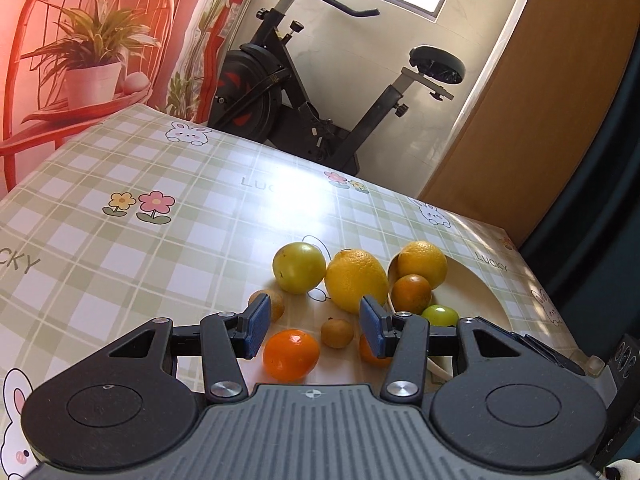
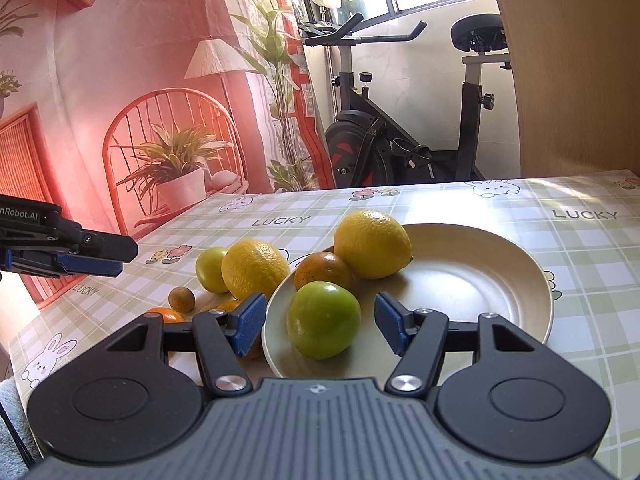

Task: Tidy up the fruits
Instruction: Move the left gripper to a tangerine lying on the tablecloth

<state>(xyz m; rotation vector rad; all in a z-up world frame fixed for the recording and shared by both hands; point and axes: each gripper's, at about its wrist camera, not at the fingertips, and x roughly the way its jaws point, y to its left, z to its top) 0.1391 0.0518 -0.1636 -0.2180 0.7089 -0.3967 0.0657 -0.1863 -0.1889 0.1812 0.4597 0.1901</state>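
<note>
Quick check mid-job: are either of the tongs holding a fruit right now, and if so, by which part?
Nothing is held. The left tongs are open above the loose fruit on the table. The right tongs are open around the green fruit on the plate, pads apart from it.

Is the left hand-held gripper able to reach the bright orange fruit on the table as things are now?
Probably yes. The left hand-held gripper is open, and the orange fruit lies on the tablecloth just ahead between its fingers, with nothing over it.
</note>
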